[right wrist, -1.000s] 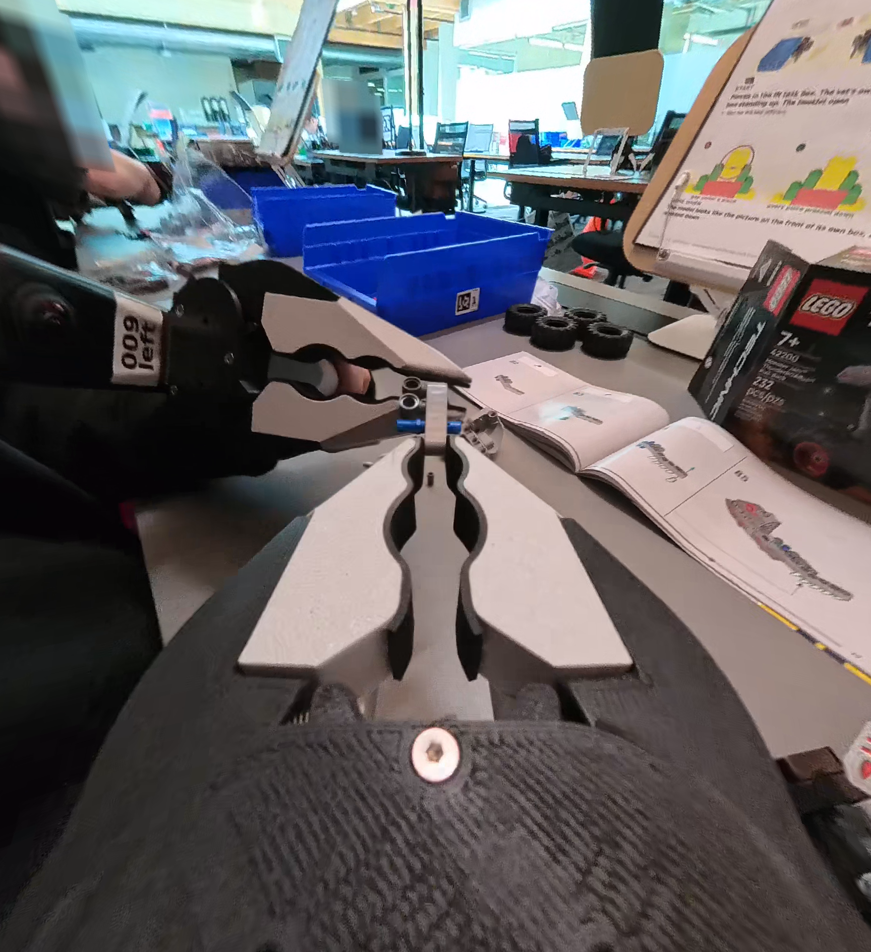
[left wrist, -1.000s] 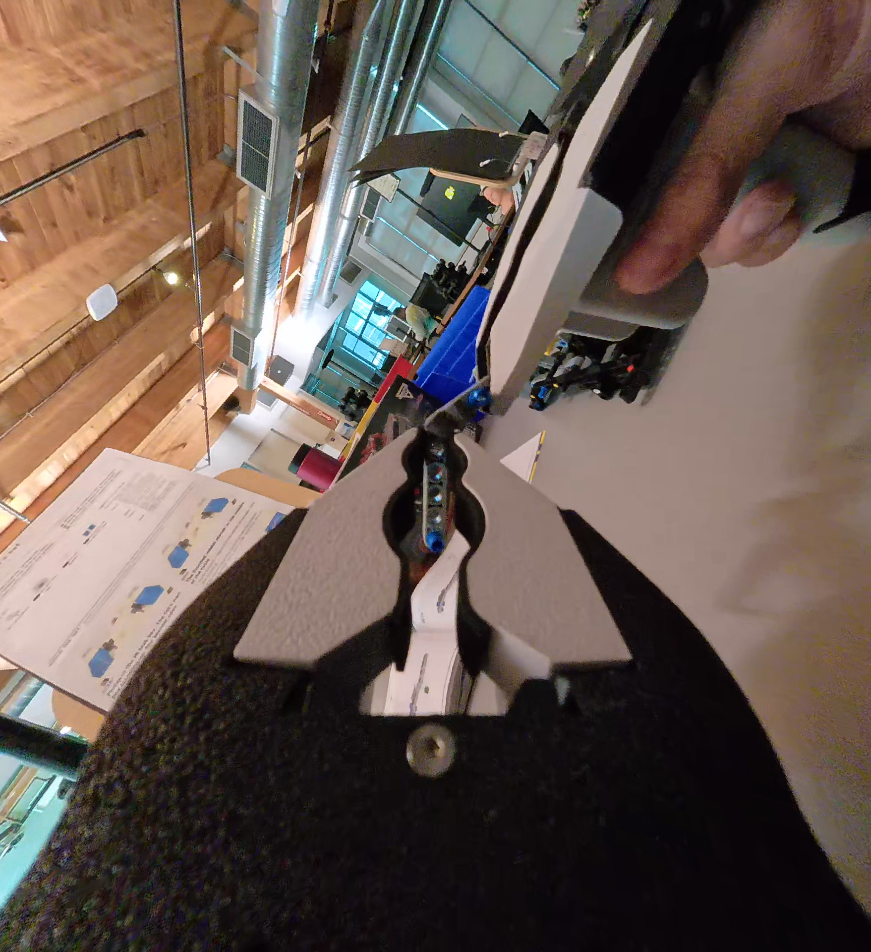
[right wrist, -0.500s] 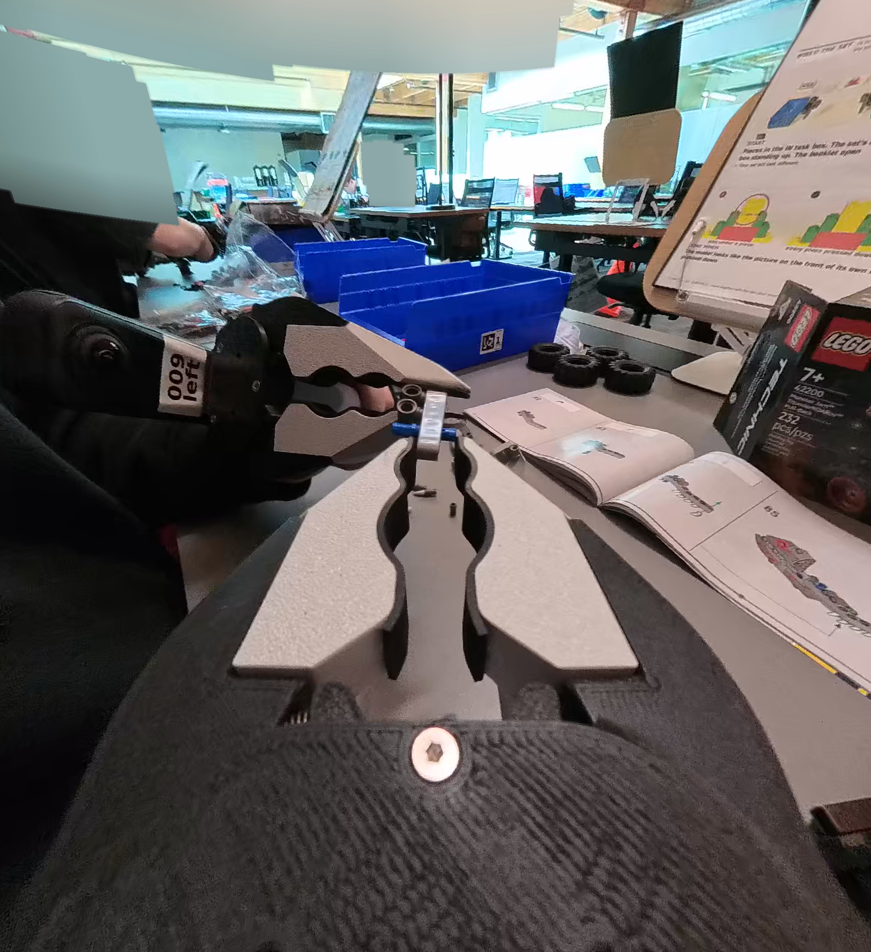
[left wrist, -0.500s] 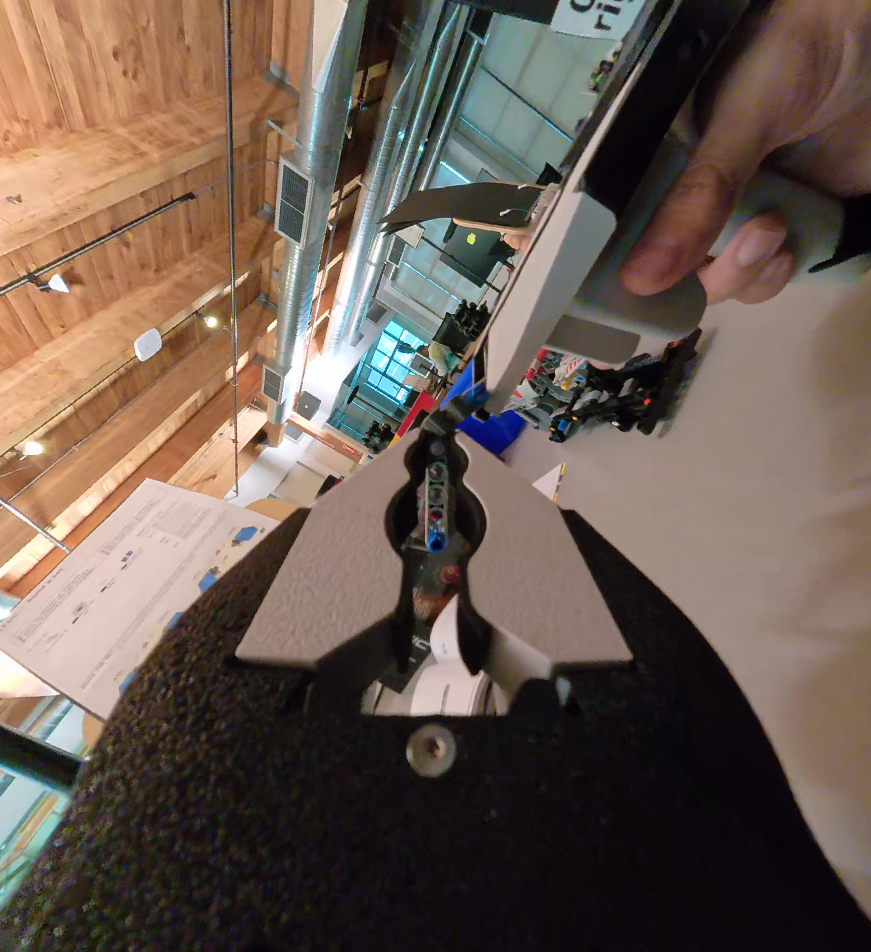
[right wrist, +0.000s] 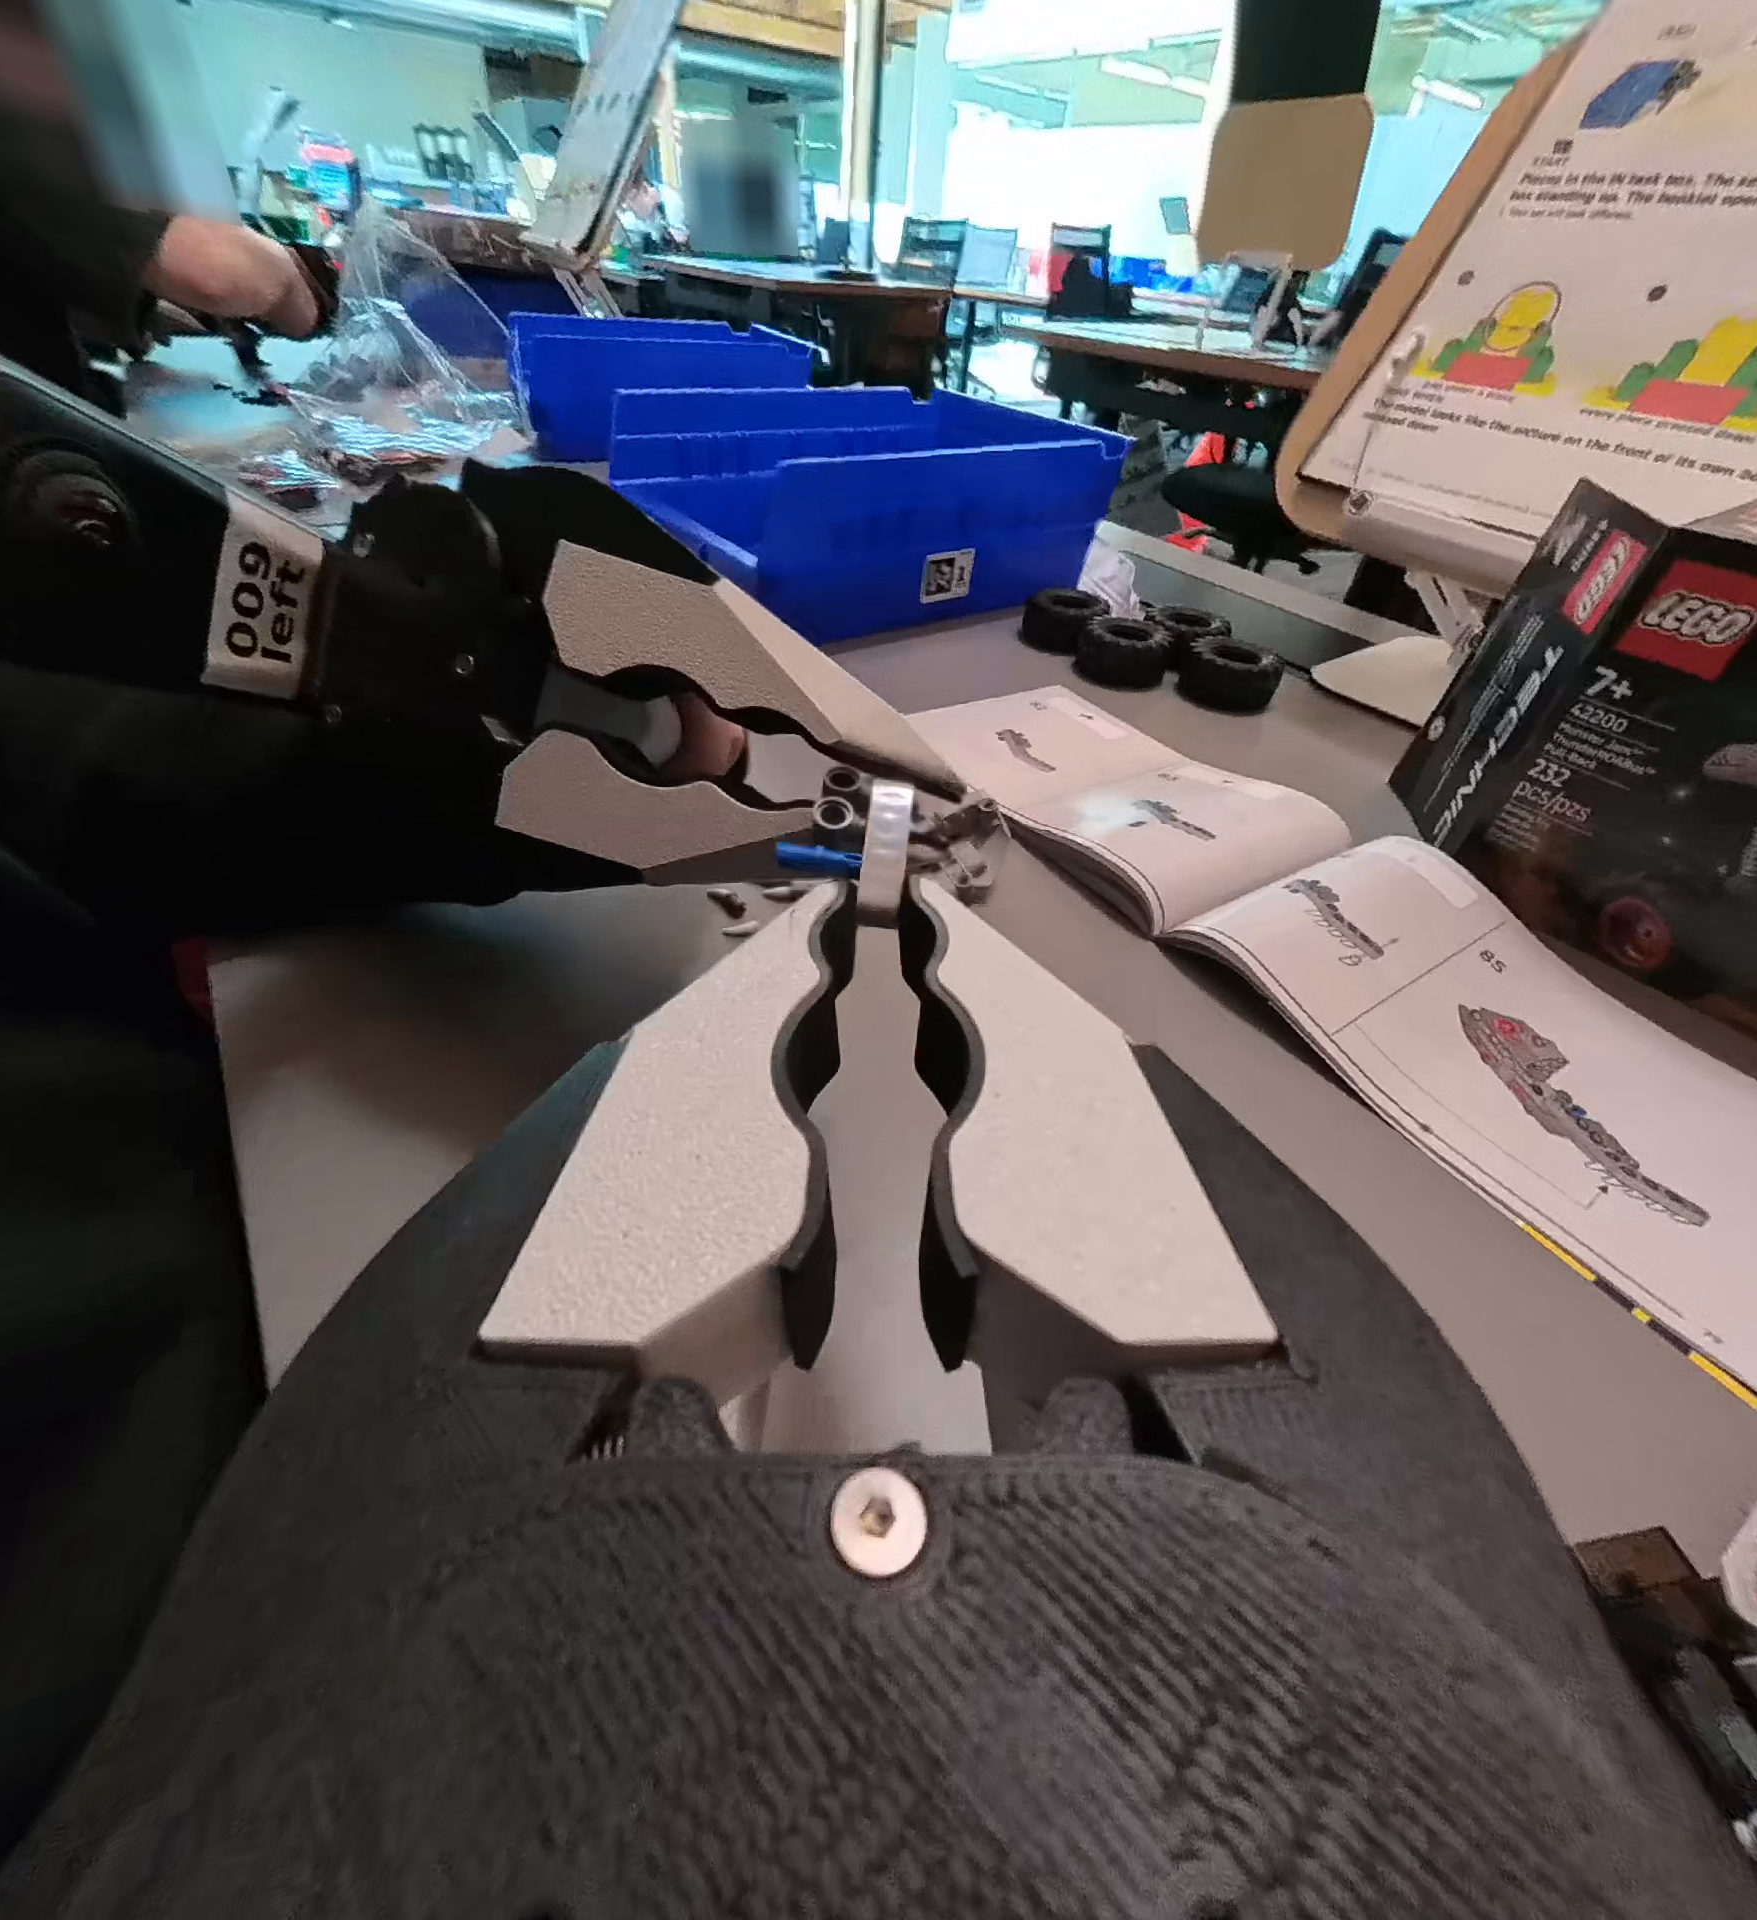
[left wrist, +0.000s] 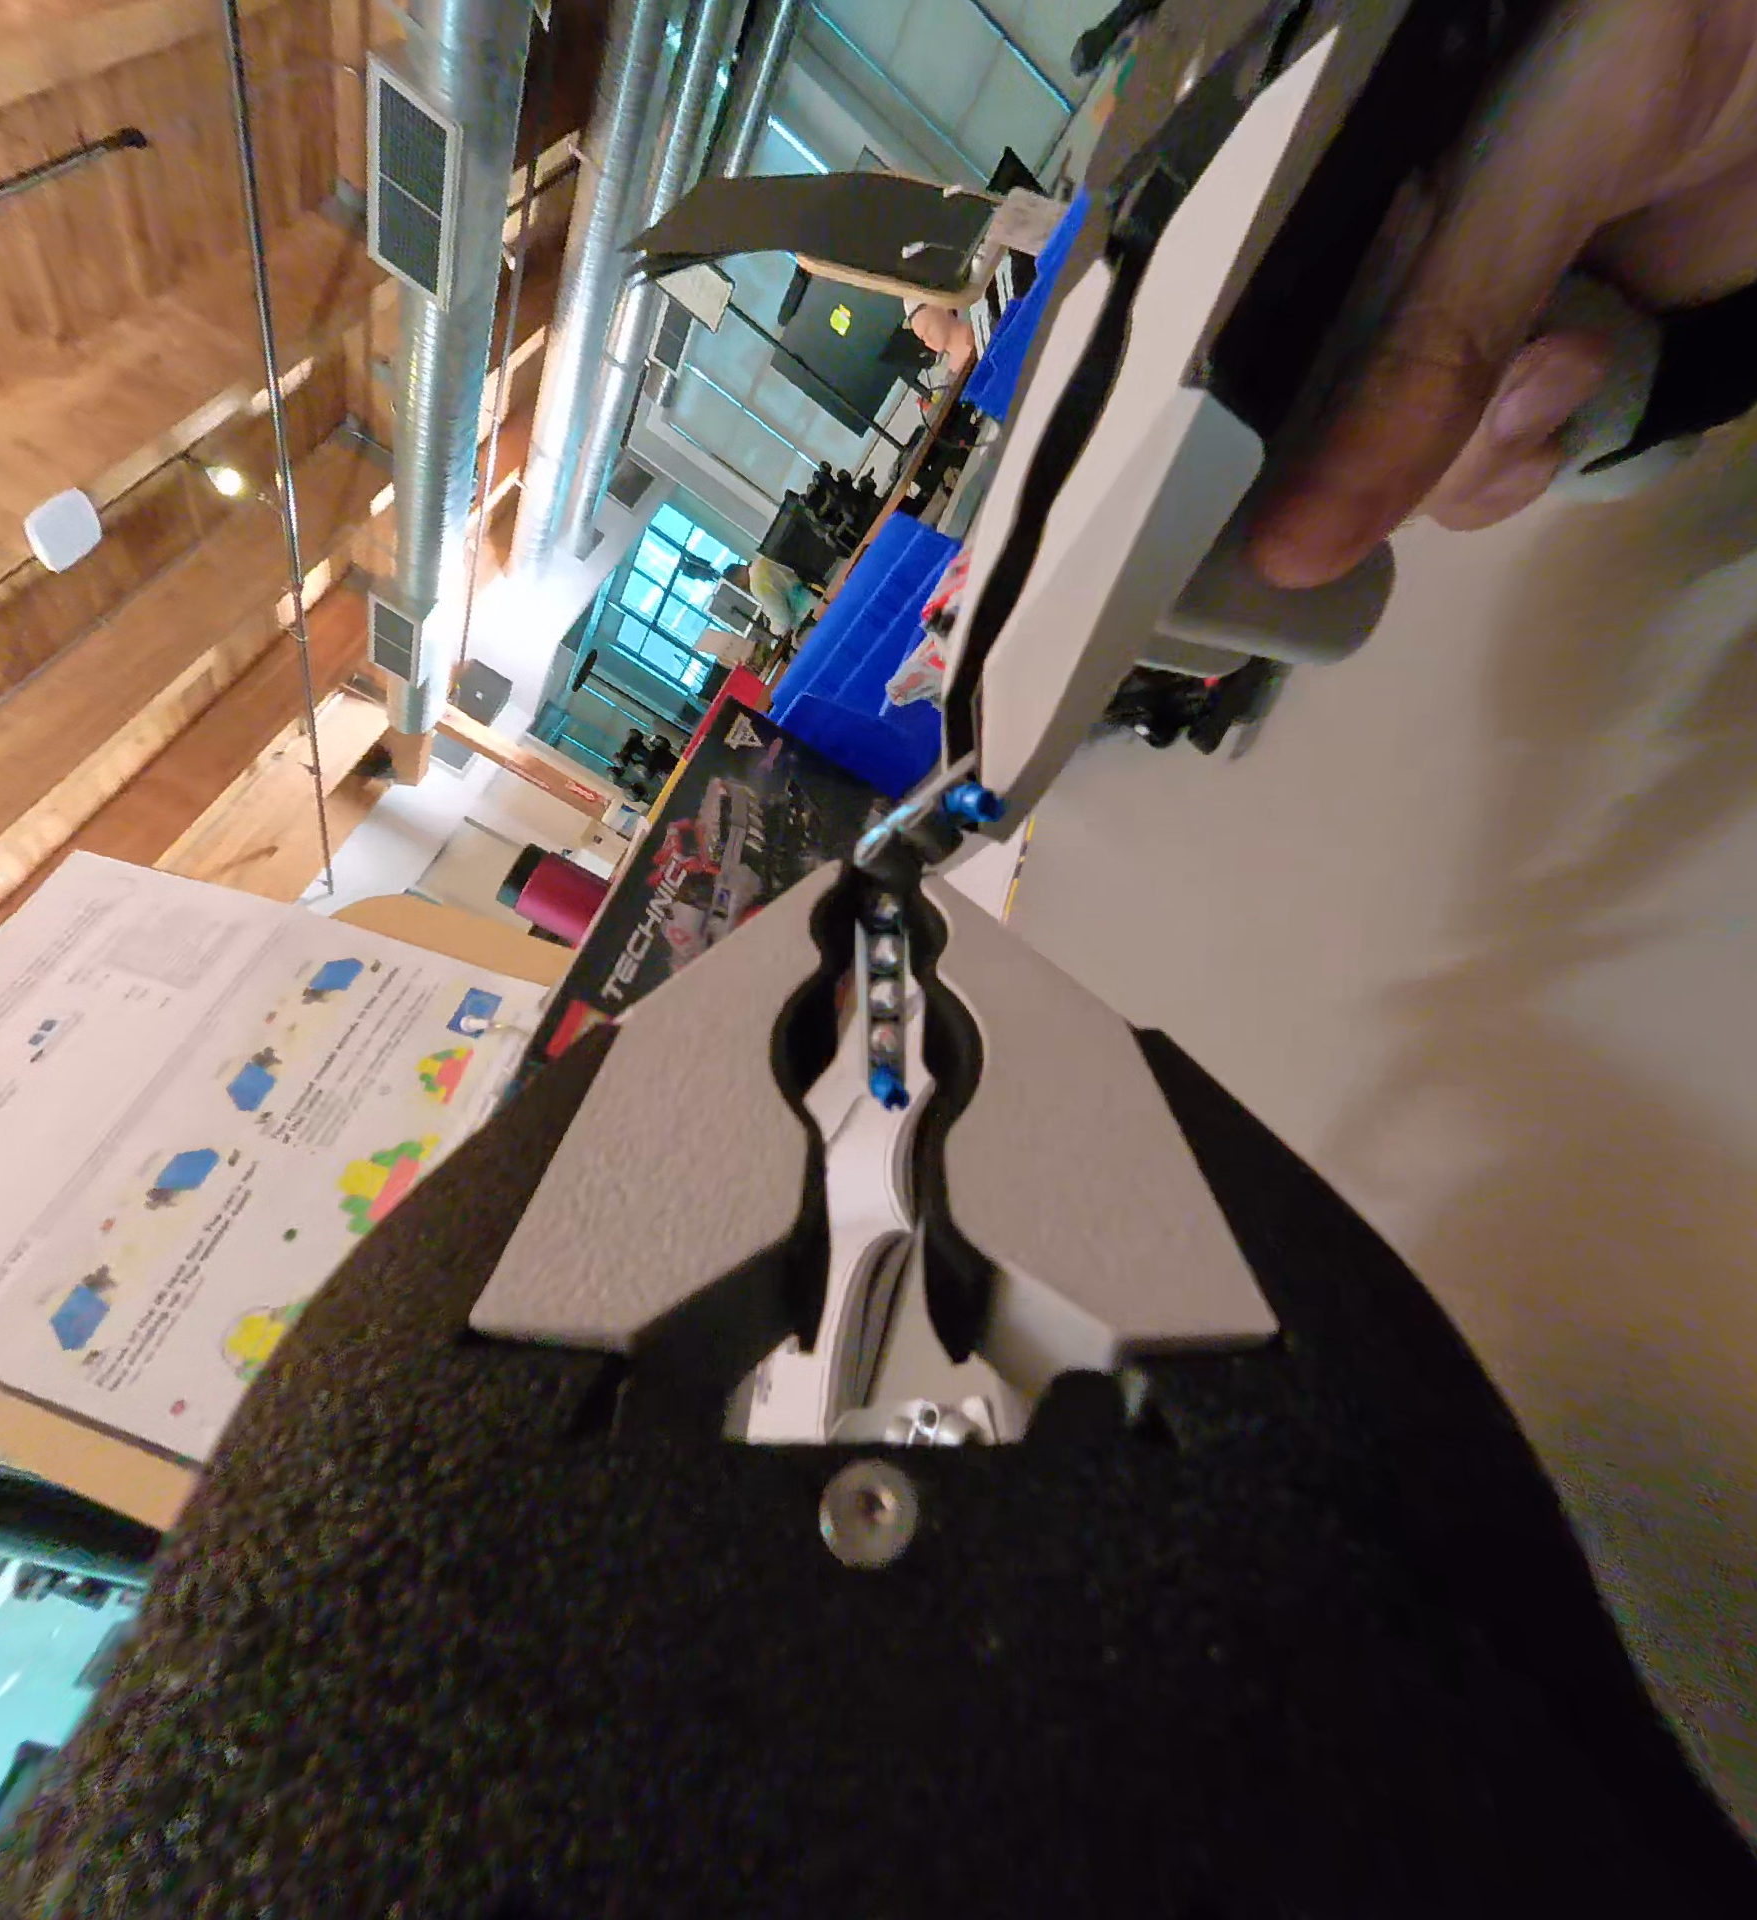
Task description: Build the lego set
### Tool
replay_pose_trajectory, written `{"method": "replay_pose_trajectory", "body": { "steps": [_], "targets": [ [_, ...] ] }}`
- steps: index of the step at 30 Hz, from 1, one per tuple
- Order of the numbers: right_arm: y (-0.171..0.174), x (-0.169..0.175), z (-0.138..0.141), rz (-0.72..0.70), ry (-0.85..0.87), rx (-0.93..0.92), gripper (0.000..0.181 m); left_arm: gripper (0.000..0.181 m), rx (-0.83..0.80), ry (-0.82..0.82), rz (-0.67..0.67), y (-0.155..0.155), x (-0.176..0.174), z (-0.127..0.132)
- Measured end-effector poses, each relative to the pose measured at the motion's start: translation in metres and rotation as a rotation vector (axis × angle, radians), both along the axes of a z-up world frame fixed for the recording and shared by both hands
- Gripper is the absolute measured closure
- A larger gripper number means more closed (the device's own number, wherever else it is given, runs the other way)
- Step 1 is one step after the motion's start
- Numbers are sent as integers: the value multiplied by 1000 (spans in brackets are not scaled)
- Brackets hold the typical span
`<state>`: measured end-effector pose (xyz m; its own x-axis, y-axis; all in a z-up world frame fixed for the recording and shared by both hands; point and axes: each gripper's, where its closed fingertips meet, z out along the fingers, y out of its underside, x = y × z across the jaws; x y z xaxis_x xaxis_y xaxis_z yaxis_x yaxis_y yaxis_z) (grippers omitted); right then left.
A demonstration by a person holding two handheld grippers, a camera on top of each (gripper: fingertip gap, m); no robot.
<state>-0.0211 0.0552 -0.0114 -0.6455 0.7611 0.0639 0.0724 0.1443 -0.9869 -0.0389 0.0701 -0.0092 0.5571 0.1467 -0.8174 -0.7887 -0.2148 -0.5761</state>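
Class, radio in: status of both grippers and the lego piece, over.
Left gripper shut on dark beam. Right gripper shut on light grey beam. Pieces meeting at blue pin. Nothing in the way.

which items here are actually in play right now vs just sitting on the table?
In play:
- left gripper, shut on the dark beam
- right gripper, shut on the light grey beam
- blue pin between them
- open instruction booklet

Lying about:
- four black tyres
- blue bins
- set box
- small loose parts on the grey table
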Motion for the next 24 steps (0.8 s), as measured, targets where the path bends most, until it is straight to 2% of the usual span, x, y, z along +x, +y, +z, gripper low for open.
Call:
{"method": "replay_pose_trajectory", "body": {
  "steps": [2, 4, 5, 9, 16, 17, 19, 24],
  "targets": [
    [5, -7, -5, -57, 0, 21, 175, 170, -24, -38, 20, 1, -5, -5],
    [17, -16, -8, -172, 14, 63, 175, 160, 12, -65, -1, -3, 1, 2],
    [19, -18, -8, -193, 21, 83, 175, 163, 22, -63, -20, -5, 7, 6],
    [16, -20, -10, -188, -4, 75, 175, 167, -16, -62, 40, -6, 11, 3],
    [11, -19, -6, -170, -58, -24, 175, 168, -81, 80, 61, -3, 17, -5],
    [9, -18, -7, -159, -65, -21, 175, 176, -78, 98, 74, -3, 16, -4],
    [9, -18, -8, -169, -64, -3, 175, 179, -95, 125, 93, -3, 14, -5],
    [10, -20, -12, -191, -101, -58, 175, 181, -110, 24, 107, -3, 11, -8]
  ]
}}
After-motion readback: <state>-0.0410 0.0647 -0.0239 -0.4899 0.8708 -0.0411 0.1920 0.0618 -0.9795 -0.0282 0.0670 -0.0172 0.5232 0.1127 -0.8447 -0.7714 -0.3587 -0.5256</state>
